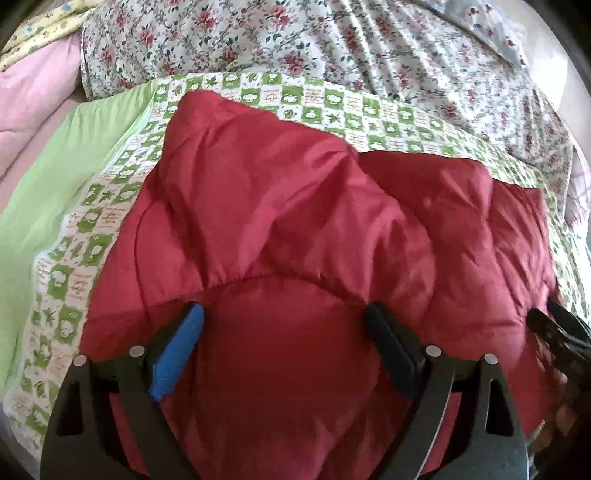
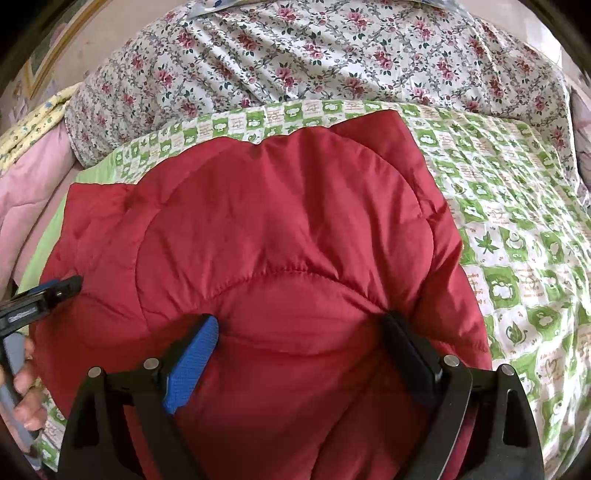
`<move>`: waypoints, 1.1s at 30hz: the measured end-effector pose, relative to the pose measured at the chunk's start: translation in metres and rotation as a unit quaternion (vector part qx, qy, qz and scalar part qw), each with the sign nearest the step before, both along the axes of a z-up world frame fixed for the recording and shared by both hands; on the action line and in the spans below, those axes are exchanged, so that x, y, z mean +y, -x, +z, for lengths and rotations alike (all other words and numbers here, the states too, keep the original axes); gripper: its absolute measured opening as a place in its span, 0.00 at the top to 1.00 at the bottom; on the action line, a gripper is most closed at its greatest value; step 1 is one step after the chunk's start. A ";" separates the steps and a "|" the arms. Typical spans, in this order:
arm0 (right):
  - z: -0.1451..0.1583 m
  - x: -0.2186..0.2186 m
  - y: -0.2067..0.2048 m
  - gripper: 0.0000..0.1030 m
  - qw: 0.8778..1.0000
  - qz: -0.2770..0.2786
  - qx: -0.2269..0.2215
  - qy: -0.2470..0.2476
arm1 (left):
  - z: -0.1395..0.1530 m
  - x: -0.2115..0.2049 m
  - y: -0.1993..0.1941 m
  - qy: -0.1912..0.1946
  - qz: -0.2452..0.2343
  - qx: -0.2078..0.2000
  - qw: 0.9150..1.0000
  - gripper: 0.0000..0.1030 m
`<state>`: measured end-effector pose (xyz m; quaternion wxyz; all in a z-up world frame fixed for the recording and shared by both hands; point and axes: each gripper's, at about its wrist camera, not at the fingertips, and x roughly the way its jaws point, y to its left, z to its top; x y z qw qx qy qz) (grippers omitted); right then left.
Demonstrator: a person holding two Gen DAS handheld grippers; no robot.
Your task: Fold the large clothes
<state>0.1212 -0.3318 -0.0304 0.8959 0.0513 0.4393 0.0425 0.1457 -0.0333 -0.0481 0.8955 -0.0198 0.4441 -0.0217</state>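
Observation:
A red quilted jacket (image 1: 277, 203) (image 2: 280, 221) lies spread on a green-and-white patterned sheet (image 1: 92, 221) (image 2: 517, 221), puffy and creased, with a curved seam across its middle. My left gripper (image 1: 283, 312) hovers over the jacket's near part with its jaws wide apart; the red fabric lies between the blue and black pads and neither pad presses on it. My right gripper (image 2: 300, 320) stands the same way over the jacket's right half, jaws wide. Each gripper shows at the edge of the other's view: the right gripper (image 1: 554, 325), and the left gripper (image 2: 55, 290).
A floral quilt (image 1: 295, 44) (image 2: 314, 55) is bunched along the far side. A pink blanket (image 1: 33, 92) and a yellow printed cloth (image 1: 48, 22) lie at the far left. A hand (image 2: 26, 387) holds the left gripper's handle.

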 end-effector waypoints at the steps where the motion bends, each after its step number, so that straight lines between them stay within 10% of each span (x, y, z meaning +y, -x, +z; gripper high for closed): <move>1: 0.000 0.000 0.000 0.12 1.000 -0.002 0.001 -0.001 | 0.003 0.000 0.005 -0.003 -0.004 0.000 1.000 0.12; 17: 0.045 0.028 0.046 0.13 0.999 -0.015 -0.028 -0.001 | -0.009 0.019 0.018 0.000 -0.046 0.002 0.999 0.04; 33: 0.009 0.030 0.034 0.10 1.000 -0.006 0.017 0.019 | 0.005 0.011 0.049 -0.016 -0.058 0.000 0.998 0.04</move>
